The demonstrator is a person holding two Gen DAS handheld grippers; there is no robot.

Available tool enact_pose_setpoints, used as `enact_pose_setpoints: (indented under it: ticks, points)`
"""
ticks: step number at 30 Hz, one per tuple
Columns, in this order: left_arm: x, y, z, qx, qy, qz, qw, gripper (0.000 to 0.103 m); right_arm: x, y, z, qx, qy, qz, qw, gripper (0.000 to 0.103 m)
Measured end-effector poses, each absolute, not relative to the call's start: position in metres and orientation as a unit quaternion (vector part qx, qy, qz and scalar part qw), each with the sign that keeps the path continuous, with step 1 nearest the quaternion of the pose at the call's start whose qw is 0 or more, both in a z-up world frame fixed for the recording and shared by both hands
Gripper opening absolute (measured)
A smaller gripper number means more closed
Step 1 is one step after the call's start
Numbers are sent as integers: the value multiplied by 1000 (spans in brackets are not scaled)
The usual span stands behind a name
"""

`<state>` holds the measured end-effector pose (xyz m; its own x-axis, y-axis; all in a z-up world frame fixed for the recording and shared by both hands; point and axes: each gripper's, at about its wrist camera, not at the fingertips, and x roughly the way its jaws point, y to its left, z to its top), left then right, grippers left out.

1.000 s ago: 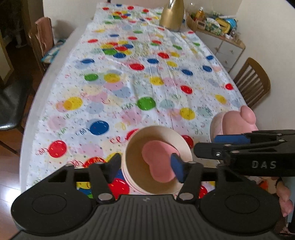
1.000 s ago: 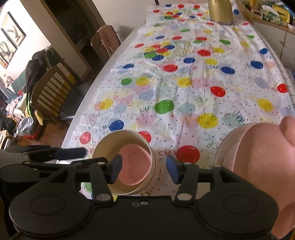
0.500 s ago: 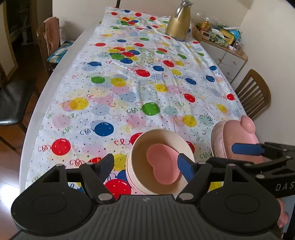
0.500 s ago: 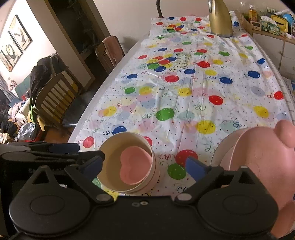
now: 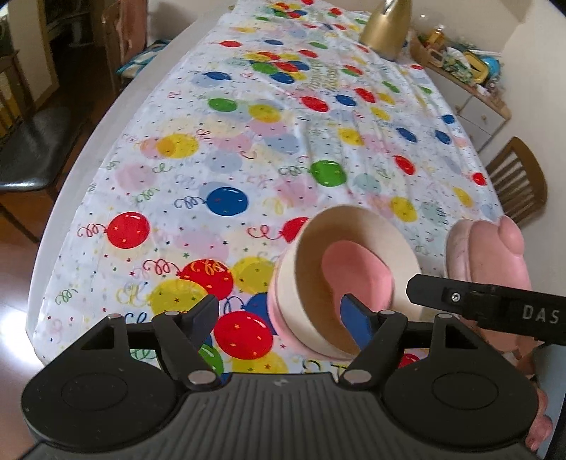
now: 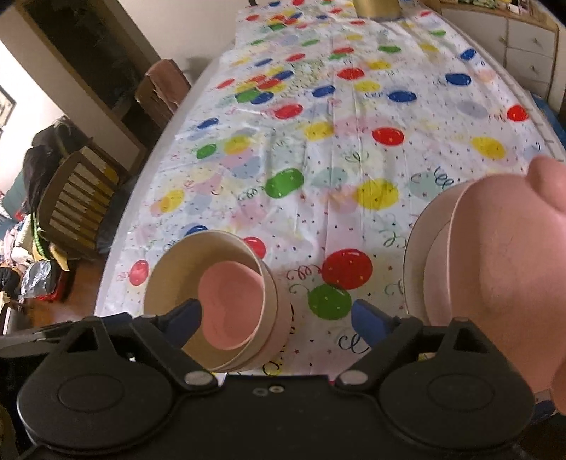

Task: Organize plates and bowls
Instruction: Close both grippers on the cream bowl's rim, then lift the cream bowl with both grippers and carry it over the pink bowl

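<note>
A cream bowl (image 5: 357, 244) nests in a pink bowl (image 5: 279, 318) near the table's front edge, with a pink heart-shaped dish (image 5: 357, 269) inside it. My left gripper (image 5: 281, 315) straddles the bowl's near left wall, one blue pad (image 5: 353, 318) inside, not pressing. My right gripper (image 6: 277, 320) straddles the right wall of the bowl stack (image 6: 212, 293), its left fingertip (image 6: 187, 318) inside; its jaws are closing but stand off the wall. In the left wrist view the right gripper (image 5: 477, 304) shows as a black bar. A stack of pink plates (image 6: 495, 265) lies to the right.
The table wears a balloon-print cloth (image 5: 247, 159). A gold kettle (image 5: 385, 28) stands at the far end. Wooden chairs (image 6: 78, 198) flank the table, one (image 5: 520, 184) on the right. A cluttered sideboard (image 5: 470, 78) stands along the right wall.
Both grippers have sunk toward the bowl stack and their jaws have spread wider. Each now has one finger inside the cream bowl.
</note>
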<state>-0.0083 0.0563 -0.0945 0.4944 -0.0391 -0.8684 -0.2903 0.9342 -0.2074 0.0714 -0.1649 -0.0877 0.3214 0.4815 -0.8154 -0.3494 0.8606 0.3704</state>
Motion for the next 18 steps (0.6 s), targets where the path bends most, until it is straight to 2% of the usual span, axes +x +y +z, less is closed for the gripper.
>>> enact_pose_setpoints:
  ticks: [12, 13, 18]
  points:
    - [7, 60, -113, -172, 520, 101, 831, 74, 87, -146, -112, 66, 556, 238, 794, 65]
    - [7, 60, -114, -174, 520, 100, 830, 72, 87, -145, -114, 67, 560, 240, 790, 60]
    - [10, 59, -117, -183, 525, 96, 826, 59, 88, -144, -118, 74, 569, 241, 783, 49]
